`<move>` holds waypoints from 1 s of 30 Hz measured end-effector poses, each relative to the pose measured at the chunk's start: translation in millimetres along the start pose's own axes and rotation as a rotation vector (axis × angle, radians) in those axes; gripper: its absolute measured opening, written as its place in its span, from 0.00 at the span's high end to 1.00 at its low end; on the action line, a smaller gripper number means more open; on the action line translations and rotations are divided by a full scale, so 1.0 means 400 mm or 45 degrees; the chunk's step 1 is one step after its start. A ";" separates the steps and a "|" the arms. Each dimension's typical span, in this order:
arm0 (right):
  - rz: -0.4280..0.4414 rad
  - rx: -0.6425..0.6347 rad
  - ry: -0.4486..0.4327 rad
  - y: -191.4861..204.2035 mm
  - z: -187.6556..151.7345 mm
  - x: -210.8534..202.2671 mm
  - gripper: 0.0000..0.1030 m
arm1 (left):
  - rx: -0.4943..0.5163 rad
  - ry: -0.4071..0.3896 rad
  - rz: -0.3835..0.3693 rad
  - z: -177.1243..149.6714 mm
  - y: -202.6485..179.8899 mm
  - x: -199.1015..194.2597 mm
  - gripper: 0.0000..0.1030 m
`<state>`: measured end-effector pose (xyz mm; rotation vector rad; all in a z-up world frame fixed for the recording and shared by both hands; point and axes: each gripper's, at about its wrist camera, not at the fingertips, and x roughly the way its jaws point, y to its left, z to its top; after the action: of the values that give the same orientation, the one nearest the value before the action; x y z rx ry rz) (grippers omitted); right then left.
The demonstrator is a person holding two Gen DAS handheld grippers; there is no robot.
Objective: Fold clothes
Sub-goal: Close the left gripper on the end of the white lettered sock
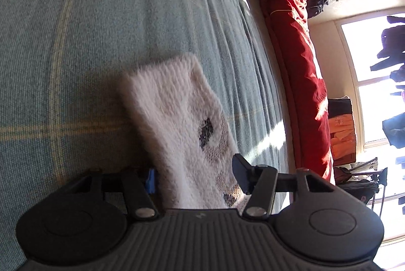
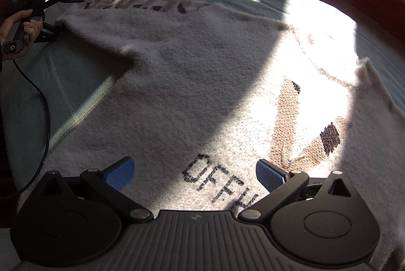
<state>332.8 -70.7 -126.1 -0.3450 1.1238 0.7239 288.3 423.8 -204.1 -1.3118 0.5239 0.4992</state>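
The white fuzzy sweater (image 2: 202, 83) is lying spread flat on the blue-green bedspread (image 1: 88, 30), chest upward, so that its sleeves can be brought in over the body — the usual opening of a fold.

The left gripper (image 1: 195, 179) is clamping the end of the left sleeve (image 1: 174, 124): the knit is running straight between its two fingers and out ahead of them, the cuff end sticking forward over the bedspread. One blue pad (image 1: 151, 181) is only just peeking out beside the fabric, so I am judging the pinch as firm rather than seeing both pads press. In the right wrist view, the person's hand (image 2: 19, 30) is holding that gripper at the far left edge of the sweater, at the sleeve's tip — probably to carry the sleeve across the chest.

The right gripper (image 2: 195, 173) is hovering over the lower chest with its fingers standing well apart and nothing between them; the black knitted lettering (image 2: 220, 182) is lying directly in the gap below. It seems placed there to pin the body down.
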 end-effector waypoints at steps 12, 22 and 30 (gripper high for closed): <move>0.049 0.004 -0.005 0.023 0.040 0.021 0.00 | 0.006 0.045 -0.042 -0.028 0.045 -0.023 0.60; 0.050 -0.004 0.002 0.021 0.055 0.035 0.00 | 0.037 0.026 -0.073 0.010 0.018 0.038 0.63; 0.038 0.013 0.008 0.012 0.057 0.046 0.00 | 0.048 0.028 0.001 0.007 0.025 0.031 0.91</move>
<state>349.8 -47.1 -132.9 -0.3226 1.1399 0.7441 292.2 429.0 -218.8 -1.2822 0.5501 0.4736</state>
